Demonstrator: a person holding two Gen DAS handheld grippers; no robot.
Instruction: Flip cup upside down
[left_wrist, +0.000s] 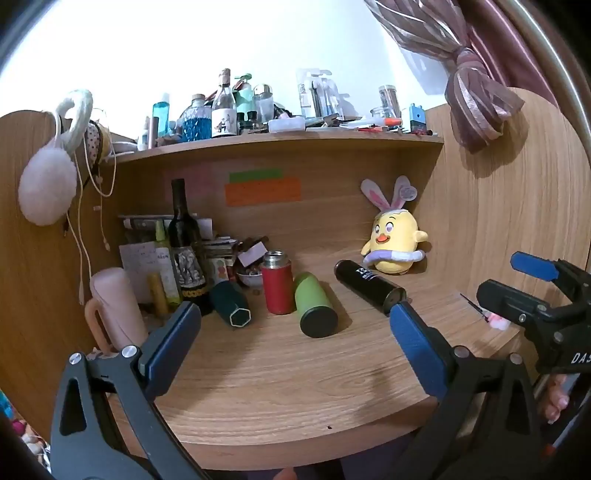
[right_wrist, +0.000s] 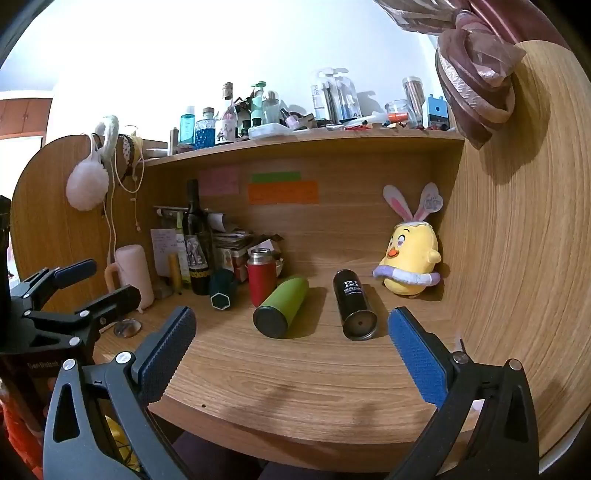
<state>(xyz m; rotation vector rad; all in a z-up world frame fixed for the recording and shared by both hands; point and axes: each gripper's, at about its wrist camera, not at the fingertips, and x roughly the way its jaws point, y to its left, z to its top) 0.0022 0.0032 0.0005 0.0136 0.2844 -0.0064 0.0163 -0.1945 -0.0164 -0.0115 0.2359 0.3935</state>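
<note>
Two grippers: both hover low over the front of the tabletop, neither touching anything.
Left gripper: fingers spread wide and empty; the blue pads frame the lower centre of the left wrist view, aimed at the row of cups.
Right gripper: fingers likewise released, nothing between them; the black cup sits just inside the right pad's line of sight.
Task's thing: which cup is meant is not stated. Candidates: red cup, upright at mid-frame with a silver neck on top, the only one standing.
Lying cups: green cup on its side, dark base toward the camera; black cup on its side, base forward; dark teal hexagonal cup tipped over, left of the red one.
Why so placed, my guess: open stance suits an approach, no grasp begun.
Crowding: green cup leans close against the red cup's right side; teal cup just left. Little room for a finger on either flank.
Behind: wine bottle and paper clutter at centre left; pink mug at lower left.
Right rear: yellow plush chick, well apart from the cups.
Above: shelf crowded with bottles.
</note>
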